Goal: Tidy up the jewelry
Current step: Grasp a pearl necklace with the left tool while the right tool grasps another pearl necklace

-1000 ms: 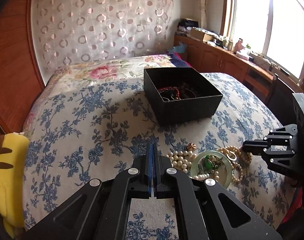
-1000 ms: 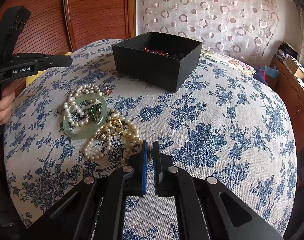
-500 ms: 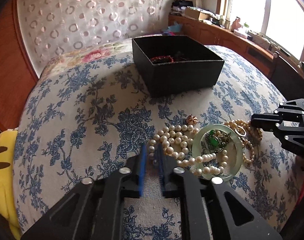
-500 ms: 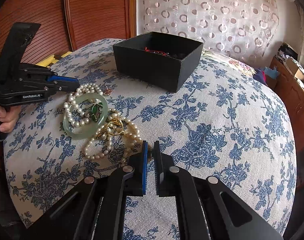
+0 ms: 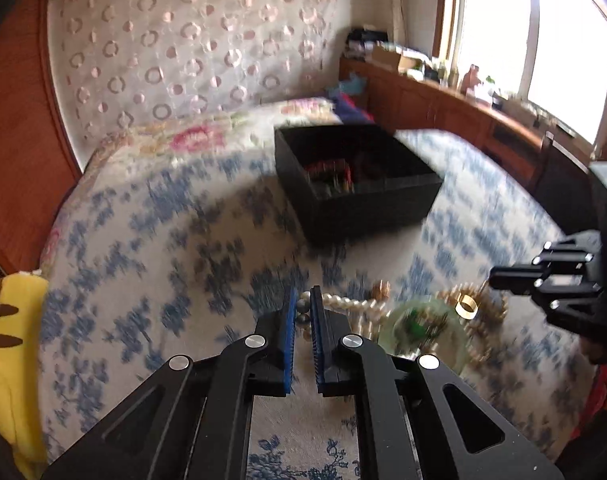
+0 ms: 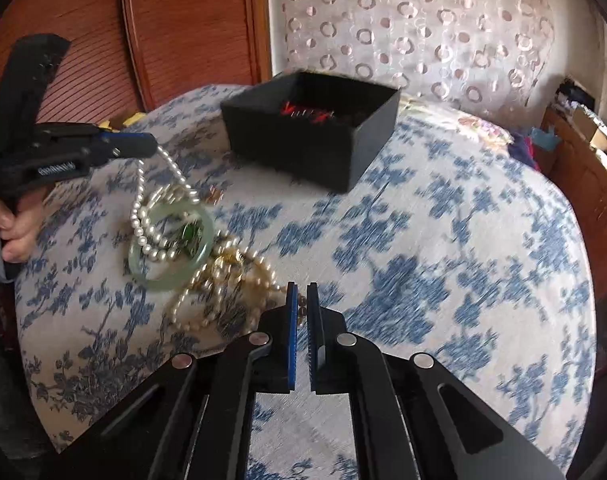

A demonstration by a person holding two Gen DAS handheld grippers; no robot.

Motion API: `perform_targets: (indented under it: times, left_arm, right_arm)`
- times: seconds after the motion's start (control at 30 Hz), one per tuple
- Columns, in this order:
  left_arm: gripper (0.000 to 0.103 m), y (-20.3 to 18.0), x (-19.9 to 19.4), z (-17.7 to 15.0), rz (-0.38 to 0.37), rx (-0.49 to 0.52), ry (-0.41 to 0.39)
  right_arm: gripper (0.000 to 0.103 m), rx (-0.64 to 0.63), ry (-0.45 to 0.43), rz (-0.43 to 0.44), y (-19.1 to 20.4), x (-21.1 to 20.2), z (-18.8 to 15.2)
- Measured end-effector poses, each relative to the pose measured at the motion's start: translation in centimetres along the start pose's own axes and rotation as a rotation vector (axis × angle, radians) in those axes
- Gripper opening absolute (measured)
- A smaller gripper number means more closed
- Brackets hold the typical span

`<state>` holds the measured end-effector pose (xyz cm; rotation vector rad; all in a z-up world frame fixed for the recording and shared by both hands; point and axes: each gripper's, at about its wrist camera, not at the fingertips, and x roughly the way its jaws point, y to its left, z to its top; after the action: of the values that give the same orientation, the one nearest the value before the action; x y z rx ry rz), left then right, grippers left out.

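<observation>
A white pearl necklace (image 6: 159, 208) hangs from my left gripper (image 5: 302, 304), which is shut on its beads and lifts one end off the bedspread; the left gripper also shows in the right wrist view (image 6: 143, 148). The necklace trails through a pale green jade bangle (image 6: 171, 248) with a green pendant. A second cream pearl strand (image 6: 223, 280) and a gold ring (image 5: 465, 306) lie beside it. My right gripper (image 6: 299, 304) hovers empty near the cream strand, its jaws nearly closed. A black open box (image 5: 367, 196) with red jewelry stands farther back.
A small copper charm (image 6: 214, 196) lies near the bangle. The blue floral bedspread (image 6: 443, 260) covers the bed. A yellow plush toy (image 5: 7, 360) sits at the left edge. A wooden headboard (image 6: 183, 32) and a window-side cabinet (image 5: 463, 112) border the bed.
My left gripper closed on the white pearl necklace and lifted it, so the strand now hangs up from the pile. The right gripper has barely moved.
</observation>
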<state>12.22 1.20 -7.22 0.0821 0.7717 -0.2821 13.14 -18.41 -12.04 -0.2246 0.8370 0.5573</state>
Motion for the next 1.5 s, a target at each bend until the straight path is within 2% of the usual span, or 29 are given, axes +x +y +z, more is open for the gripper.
perform_targets:
  times: [0.3,0.63,1.17,1.5]
  left_arm:
    - [0.006,-0.8,-4.2,4.1,0.003,0.023,-0.137]
    - [0.006,-1.1,-6.2,7.7,-0.002,0.030,-0.222]
    - [0.006,-1.5,-7.8,11.8,0.010,0.046,-0.298]
    - [0.006,-1.8,-7.9,13.9,0.024,0.061,-0.320]
  right_arm:
    - [0.005,-0.036,-0.132,-0.023,0.5,-4.5,4.1]
    - [0.005,-0.072,-0.244,-0.056,0.9,-8.2,8.8]
    - [0.005,-0.090,-0.368,-0.093,0.5,-11.9,14.7]
    - [0.005,-0.067,-0.402,-0.122,-1.1,-12.2,17.7]
